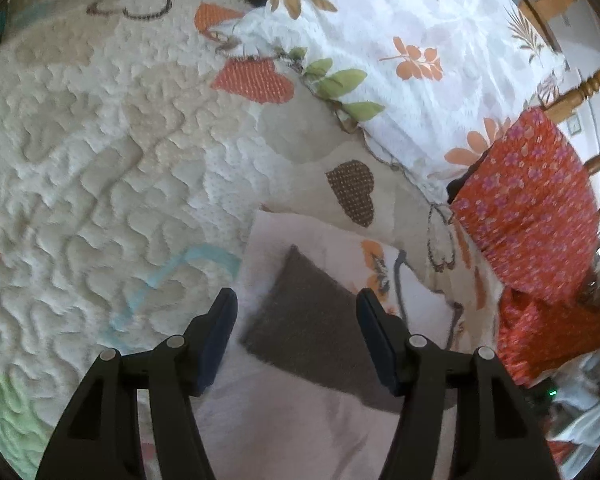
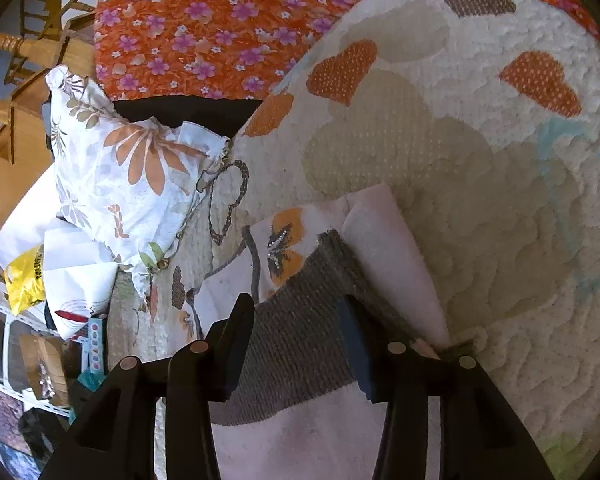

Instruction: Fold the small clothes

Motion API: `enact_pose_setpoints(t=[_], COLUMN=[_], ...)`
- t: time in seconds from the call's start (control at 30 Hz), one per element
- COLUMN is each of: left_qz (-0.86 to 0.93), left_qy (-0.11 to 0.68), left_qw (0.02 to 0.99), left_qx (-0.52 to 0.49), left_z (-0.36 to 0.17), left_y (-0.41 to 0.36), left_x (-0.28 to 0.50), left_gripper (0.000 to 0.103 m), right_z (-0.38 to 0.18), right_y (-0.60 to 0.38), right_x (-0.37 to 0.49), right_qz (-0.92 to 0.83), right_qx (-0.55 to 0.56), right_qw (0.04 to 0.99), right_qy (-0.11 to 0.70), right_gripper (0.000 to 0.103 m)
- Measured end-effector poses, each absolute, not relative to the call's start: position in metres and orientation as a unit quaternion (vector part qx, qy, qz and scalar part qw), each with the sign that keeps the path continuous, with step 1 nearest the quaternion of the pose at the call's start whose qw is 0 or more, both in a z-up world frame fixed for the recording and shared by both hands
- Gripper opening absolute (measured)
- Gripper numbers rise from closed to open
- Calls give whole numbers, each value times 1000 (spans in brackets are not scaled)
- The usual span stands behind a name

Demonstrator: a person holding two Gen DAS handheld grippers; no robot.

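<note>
Quilted cream bedspread (image 1: 100, 168) spreads wide to the left of the left gripper (image 1: 296, 320), a floral pillow (image 1: 400, 40) bordering ahead-right. Both the left and right gripper (image 2: 296, 320) hover, jaws apart, over the pale pink garment (image 1: 284, 424) with a grey knit panel (image 1: 312, 320), lying flat directly beneath.

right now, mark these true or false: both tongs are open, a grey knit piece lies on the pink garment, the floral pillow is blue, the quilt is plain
1. Both the left tongs and the right tongs are open. True.
2. A grey knit piece lies on the pink garment. True.
3. The floral pillow is blue. False: it is white with orange and tan flowers.
4. The quilt is plain. False: it has orange and brown heart patches.
</note>
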State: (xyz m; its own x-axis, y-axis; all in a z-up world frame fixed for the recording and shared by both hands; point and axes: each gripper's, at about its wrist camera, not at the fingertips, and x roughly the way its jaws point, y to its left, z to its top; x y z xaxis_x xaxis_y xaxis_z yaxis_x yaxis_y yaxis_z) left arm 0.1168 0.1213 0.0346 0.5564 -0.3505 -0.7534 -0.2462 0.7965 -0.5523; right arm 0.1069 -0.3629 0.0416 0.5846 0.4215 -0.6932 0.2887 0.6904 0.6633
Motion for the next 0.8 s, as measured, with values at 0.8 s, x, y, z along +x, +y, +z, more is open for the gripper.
enact_pose_setpoints(t=[0.8], left_qz=[-79], left_qy=[504], left_qw=[859], left_qx=[33], left_z=[10], left_y=[60], left_x=[13], left_gripper=[53], right_z=[37], right_y=[-236], right_x=[43], right_qz=[123], right_qx=[97], right_qw=[838], right_qy=[523], right_gripper=[50])
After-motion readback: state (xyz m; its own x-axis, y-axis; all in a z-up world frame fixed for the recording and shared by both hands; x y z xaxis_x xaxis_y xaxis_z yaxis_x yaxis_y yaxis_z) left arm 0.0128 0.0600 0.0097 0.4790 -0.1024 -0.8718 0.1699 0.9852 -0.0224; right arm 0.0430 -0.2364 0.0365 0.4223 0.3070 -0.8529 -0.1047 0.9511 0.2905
